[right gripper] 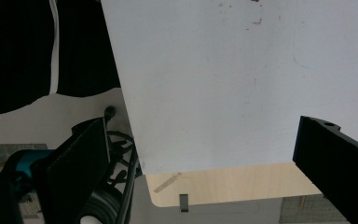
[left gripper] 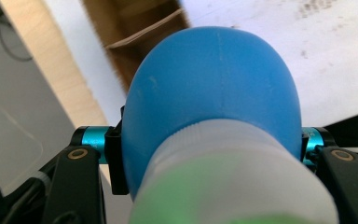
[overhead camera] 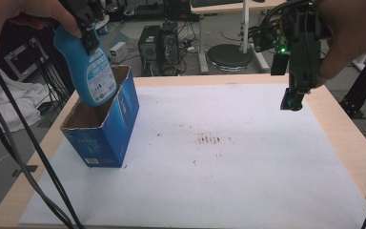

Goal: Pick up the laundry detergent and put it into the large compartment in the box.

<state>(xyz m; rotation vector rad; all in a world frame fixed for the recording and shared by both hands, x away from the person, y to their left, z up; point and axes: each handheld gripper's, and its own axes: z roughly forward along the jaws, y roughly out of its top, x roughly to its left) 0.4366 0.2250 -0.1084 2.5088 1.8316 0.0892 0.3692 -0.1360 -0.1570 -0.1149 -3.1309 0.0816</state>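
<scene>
Nearest to us, the white sheet (overhead camera: 228, 157) covered most of the wooden table (overhead camera: 348, 143), marked with a few faint dark smudges near its middle. At the left side of that sheet stood an open blue box (overhead camera: 107, 131), its brown inside showing and its flaps up.

We held the blue bottle (overhead camera: 89, 71) in the left gripper (overhead camera: 88, 33), the jaws pinching it just below its pale cap. The bottle hung tilted, base down, with its lower end dipped into the mouth of the box near the far wall. In the left gripper view the rounded blue shoulder of the bottle (left gripper: 209, 93) sat tight between the two black jaws, and the box opening (left gripper: 130, 32) lay beyond it.

Farther off, over the far right part of the table, we kept the right gripper (overhead camera: 293, 102) hanging in the air, pointed down. In the right gripper view its jaws stood spread wide apart with nothing between them, above the sheet's corner (right gripper: 223, 93).
</scene>
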